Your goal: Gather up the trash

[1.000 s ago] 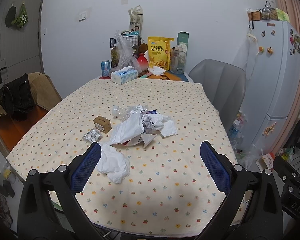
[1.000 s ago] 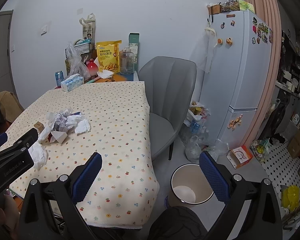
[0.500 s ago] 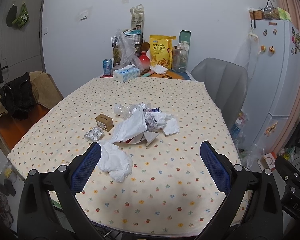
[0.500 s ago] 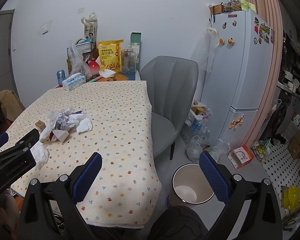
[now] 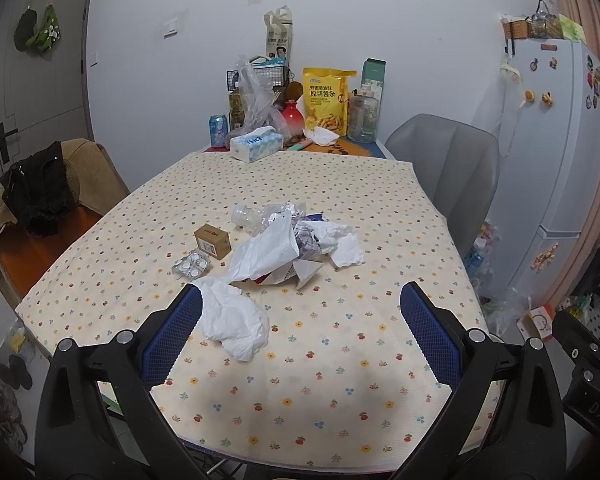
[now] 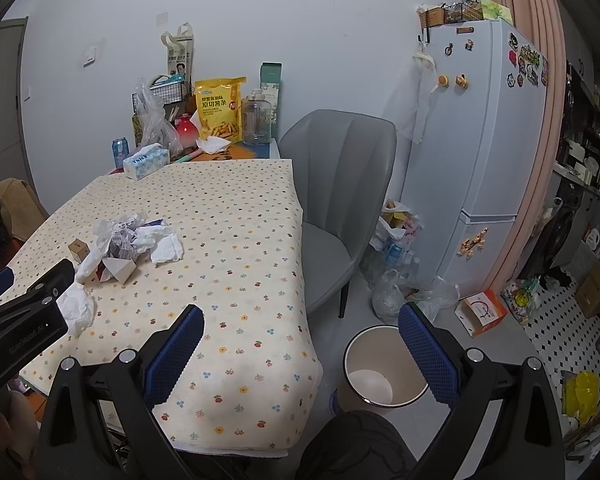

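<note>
Nearest, the left gripper [image 5: 300, 336] hangs over the near edge of the table [image 5: 340, 400], its jaws spread wide and empty. Just beyond its left finger lies a crumpled white tissue [image 5: 234, 322], the closest piece of trash. It looks very light and soft, so it should crush flat under the pads; a pinch across its raised middle folds seems the surest hold, since a loose corner might tear or slip free.

Farther in, at mid-table, sits the main trash pile [image 5: 296, 246]: white paper sheets, a crinkled printed wrapper and a crushed clear plastic cup [image 5: 246, 216] at its far left. These also look light, though the plastic is probably springy and slick. Left of the pile are a small cardboard box [image 5: 212, 240], stiff enough to grip across its sides, and a foil blister pack [image 5: 191, 266], thin and flat, likely hard to lift off the cloth.

The right gripper [image 6: 300, 344] is likewise spread open with nothing between its pads, held off the table's near right corner. Past its right finger, on the floor, stands the waste bin [image 6: 384, 376], open-topped, with something pale at its bottom.

Compared with a second ago, both cameras have crept slightly forward and downward; nothing on the table has moved.
</note>
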Tool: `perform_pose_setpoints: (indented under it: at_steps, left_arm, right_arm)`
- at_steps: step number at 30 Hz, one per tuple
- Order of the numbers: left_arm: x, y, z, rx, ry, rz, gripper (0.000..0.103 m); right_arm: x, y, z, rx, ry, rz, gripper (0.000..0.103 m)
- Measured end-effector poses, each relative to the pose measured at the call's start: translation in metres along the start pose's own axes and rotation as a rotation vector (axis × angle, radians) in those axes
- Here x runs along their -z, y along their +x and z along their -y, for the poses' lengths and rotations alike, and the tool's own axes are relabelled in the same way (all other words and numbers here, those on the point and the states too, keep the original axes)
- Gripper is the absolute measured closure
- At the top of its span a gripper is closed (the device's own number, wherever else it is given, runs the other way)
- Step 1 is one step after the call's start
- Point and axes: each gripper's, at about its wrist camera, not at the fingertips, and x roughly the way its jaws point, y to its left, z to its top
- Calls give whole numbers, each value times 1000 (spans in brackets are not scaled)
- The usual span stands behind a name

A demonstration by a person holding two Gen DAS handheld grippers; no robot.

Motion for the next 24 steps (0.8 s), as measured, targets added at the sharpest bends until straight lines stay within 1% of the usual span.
perform_pose_setpoints:
  at_steps: [9,15,20,24]
  left_arm:
    - [0,9,-15,-24,-21,-13,5]
    - [3,20,-35,-44,-46,-33,5]
    - [9,33,-53,-60,-65,-61,5]
    - [14,49,-61,-62,-74,-102,9]
  right_arm:
    - [-7,10,-10,-32,-5,-14,8]
    - [-12,24,-29,-71,-22,-32,8]
    - [-10,35,-46,-103,-43,-52,8]
    - [-6,49,-55,-118,-56,-79,8]
